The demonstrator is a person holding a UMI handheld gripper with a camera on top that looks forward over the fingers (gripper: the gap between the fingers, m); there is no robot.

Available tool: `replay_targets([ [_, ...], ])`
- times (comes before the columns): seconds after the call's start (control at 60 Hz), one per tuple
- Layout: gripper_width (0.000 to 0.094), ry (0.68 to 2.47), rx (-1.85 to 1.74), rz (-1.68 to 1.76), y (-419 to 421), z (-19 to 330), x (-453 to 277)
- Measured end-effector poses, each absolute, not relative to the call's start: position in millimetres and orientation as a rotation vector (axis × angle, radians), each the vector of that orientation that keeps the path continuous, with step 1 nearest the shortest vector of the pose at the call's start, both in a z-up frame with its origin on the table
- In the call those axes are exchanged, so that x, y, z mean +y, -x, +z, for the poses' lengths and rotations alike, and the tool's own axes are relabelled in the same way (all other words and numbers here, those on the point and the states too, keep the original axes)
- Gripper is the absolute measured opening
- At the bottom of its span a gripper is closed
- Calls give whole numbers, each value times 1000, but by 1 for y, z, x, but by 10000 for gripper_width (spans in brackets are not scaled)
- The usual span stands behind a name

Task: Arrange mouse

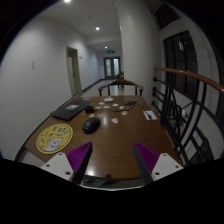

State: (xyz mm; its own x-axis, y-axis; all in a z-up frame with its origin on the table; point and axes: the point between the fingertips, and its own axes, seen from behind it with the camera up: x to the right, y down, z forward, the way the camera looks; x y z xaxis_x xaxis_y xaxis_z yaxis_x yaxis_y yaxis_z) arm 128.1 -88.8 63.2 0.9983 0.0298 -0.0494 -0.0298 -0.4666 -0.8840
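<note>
A dark mouse [91, 126] lies on the brown wooden table [118, 138], to the right of a round yellow mouse pad [55, 139] with a dark pattern on it. My gripper [112, 158] is well back from the mouse, above the table's near end. Its fingers with purple pads [77, 157] stand wide apart with nothing between them. The mouse lies beyond the left finger, clear of both fingers.
A closed dark laptop [71, 107] lies past the mouse on the left. Small white items [118, 106] and a white card [149, 115] are scattered further down the table. A chair [120, 88] stands at the far end. A curved railing [190, 100] runs along the right.
</note>
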Motion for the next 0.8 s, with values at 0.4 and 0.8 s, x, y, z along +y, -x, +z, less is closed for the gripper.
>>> replay_targets([
  [0.4,838,2123,-181,161,-57,29,-15],
  [0.8,763,2206,-111,50,-15,-18,118],
])
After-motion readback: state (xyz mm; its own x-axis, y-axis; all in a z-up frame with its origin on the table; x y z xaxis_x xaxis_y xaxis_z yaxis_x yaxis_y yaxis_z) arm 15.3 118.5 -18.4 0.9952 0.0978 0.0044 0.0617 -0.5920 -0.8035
